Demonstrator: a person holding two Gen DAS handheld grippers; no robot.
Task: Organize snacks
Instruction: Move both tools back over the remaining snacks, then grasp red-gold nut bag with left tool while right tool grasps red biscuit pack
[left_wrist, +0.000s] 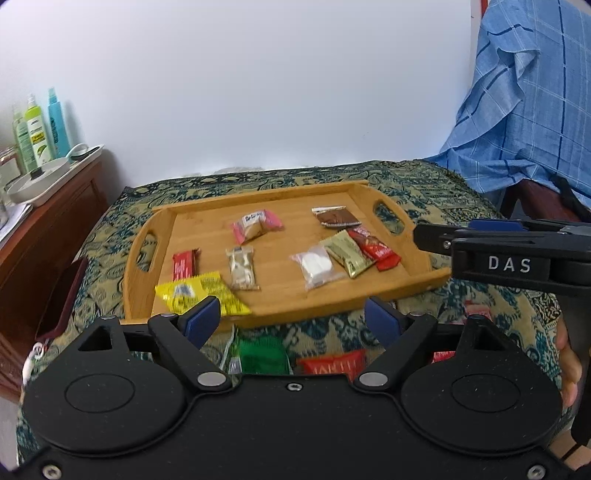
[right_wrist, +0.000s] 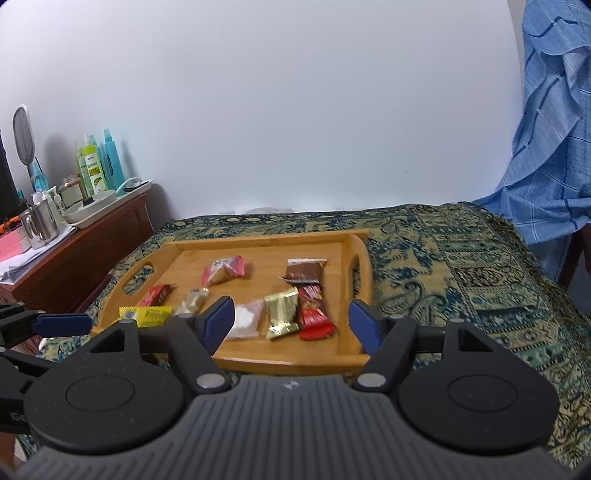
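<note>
**Operator:** Looking at the loose snacks first: a green packet (left_wrist: 263, 355) and a red packet (left_wrist: 332, 363) lie on the bed cover (left_wrist: 325, 332), just this side of the wooden tray (left_wrist: 280, 310) and right under my left tongs (left_wrist: 291, 323). The tongs' body hides part of both, so I can't read their full outline. What shows of the red one runs across my view, side to side.

**Spotter:** And the ones on the tray?

**Operator:** Eight or so are in it already: a yellow packet (left_wrist: 201, 297) hanging over the near left rim, a small red bar (left_wrist: 183, 264) behind it, a clear packet with white pieces (left_wrist: 317, 266), a gold one (left_wrist: 347, 254) and a red one (left_wrist: 375, 251) side by side on the right.

**Spotter:** Which hand takes the loose ones?

**Operator:** The left, I'd say. They sit between its fingers and below them, nearer to me than the tray. My right tongs (right_wrist: 291, 325) hang over the tray's near right part, aimed at the gold packet (right_wrist: 282, 312), and I see no loose packet under them.

**Spotter:** Tongs?

**Operator:** Both spread wide, nothing between the pads of either. For the red packet I'd judge the left must dip down and back toward me.
</note>
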